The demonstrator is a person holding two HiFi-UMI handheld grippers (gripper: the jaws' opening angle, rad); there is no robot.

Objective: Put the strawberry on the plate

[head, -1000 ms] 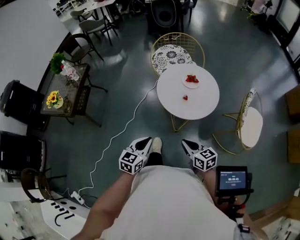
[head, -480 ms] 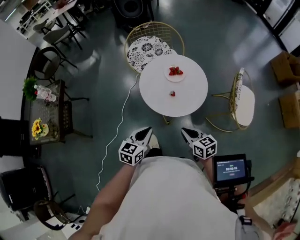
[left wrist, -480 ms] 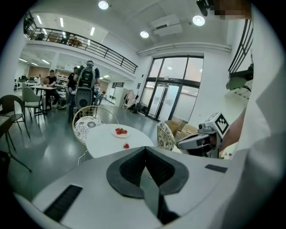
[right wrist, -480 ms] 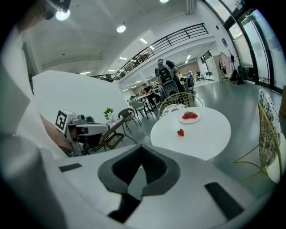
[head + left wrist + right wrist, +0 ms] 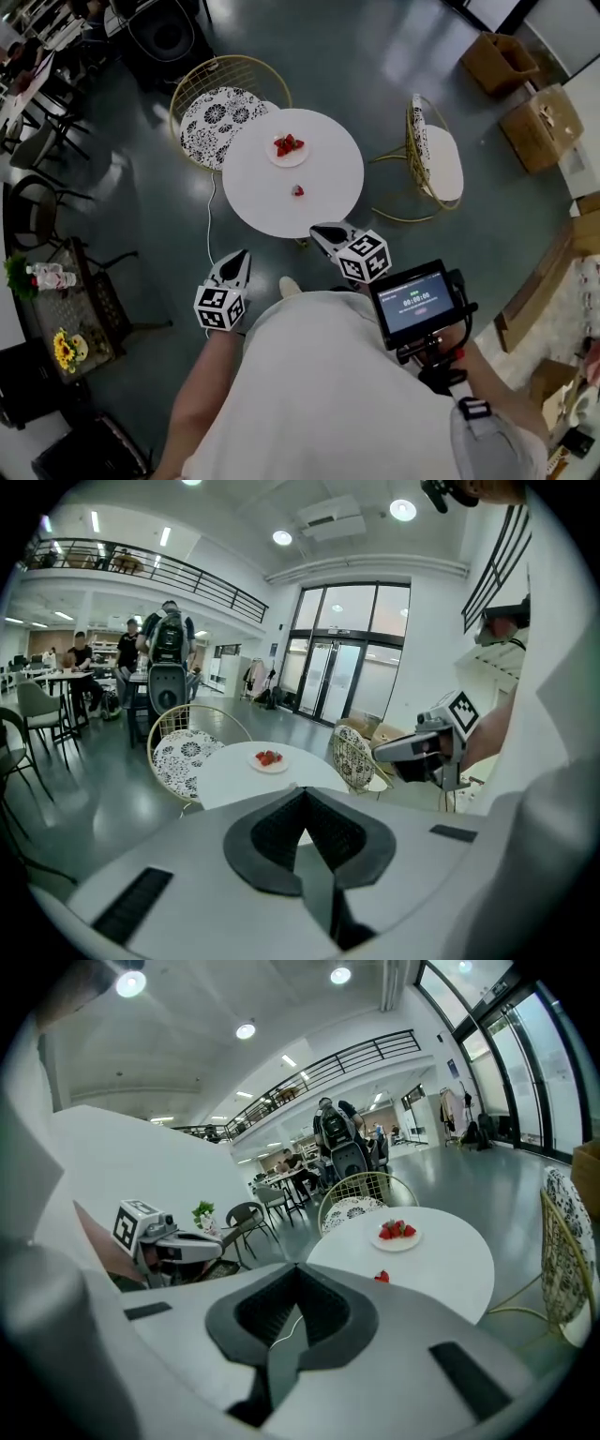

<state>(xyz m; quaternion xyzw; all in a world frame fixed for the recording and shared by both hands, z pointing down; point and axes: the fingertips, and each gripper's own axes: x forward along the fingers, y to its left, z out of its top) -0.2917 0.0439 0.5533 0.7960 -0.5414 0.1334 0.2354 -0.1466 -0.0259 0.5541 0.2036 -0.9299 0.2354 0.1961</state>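
The strawberry (image 5: 297, 191) is seen lying alone on the round white surface (image 5: 328, 178), near the plate (image 5: 302, 157) of berries. The surface has been approached: the right tool (image 5: 320, 231) is now held at its edge and the left tool (image 5: 240, 257) further back, both closed and empty. No pickup is begun yet.

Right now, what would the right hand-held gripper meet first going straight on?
Probably the patterned chair beyond the table; the right hand-held gripper seems aimed over the table's left edge. Depth unclear.
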